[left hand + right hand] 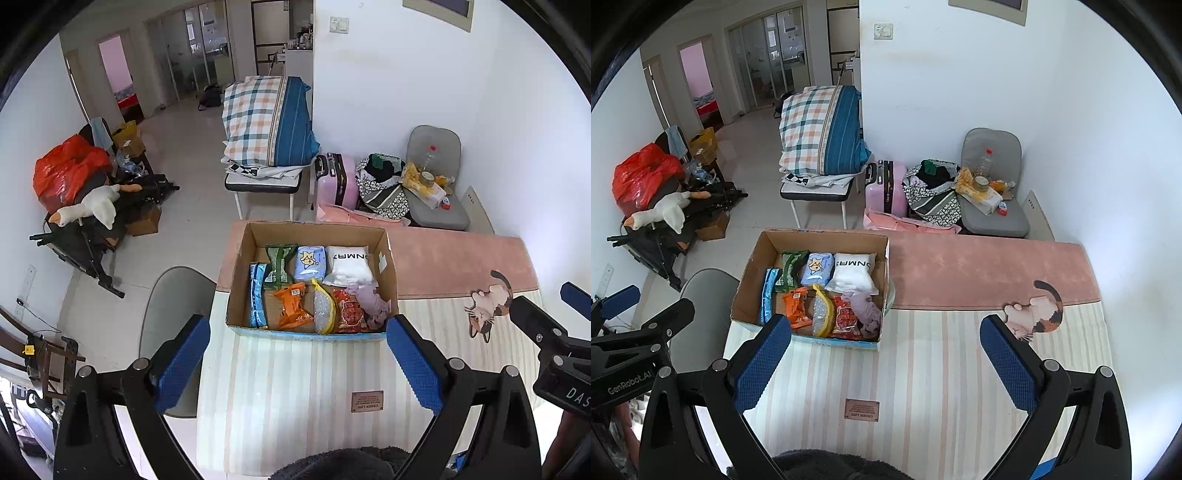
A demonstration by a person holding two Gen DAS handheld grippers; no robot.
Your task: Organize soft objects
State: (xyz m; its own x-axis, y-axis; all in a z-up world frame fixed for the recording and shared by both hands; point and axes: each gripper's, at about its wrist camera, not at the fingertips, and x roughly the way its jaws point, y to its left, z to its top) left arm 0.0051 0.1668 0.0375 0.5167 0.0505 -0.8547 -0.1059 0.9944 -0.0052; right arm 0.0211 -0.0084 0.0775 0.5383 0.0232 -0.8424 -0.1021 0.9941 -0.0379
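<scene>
An open cardboard box (243, 254) (753, 266) stands on the striped mat (295, 369) (923, 369). Inside lie several soft packs: a white pillow pack (349, 266) (854, 273), a light blue pack (310, 263), an orange packet (291, 304) (796, 306), a red pouch (349, 312) and a lilac cloth (373, 302) (866, 308). My left gripper (299, 363) is open and empty, just in front of the box. My right gripper (886, 363) is open and empty, to the right of the box's front. A dark fuzzy item (332, 463) (820, 463) shows at the bottom edge.
A pink rug (979, 269) with a cat figure (1038, 310) lies behind the mat. A grey chair (705, 295) stands to the left. Behind are a bedding-stacked stool (820, 133), a pink suitcase (886, 184) and a cluttered grey cushion seat (993, 192).
</scene>
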